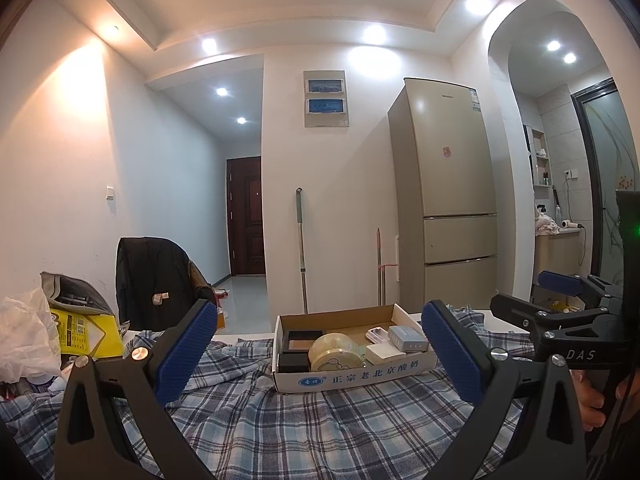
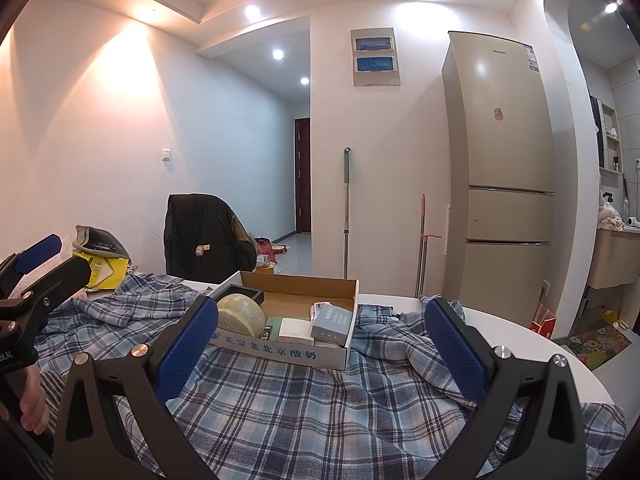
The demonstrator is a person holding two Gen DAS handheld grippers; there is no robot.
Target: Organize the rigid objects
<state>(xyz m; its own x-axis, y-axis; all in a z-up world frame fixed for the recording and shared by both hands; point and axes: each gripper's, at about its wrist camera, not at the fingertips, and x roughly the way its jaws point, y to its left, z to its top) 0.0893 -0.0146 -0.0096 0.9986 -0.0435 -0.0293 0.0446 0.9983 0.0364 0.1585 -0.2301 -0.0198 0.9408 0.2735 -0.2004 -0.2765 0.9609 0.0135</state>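
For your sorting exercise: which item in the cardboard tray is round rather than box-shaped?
The clear tape roll, at the cardboard tray's front; every other item has flat, square-cornered sides.

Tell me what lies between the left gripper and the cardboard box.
Only rumpled plaid cloth; the left gripper, jaws open, faces the cardboard box in the left wrist view.

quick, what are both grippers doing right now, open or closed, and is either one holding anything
Left gripper: open, holding nothing, facing the cardboard box.
Right gripper: open, holding nothing.
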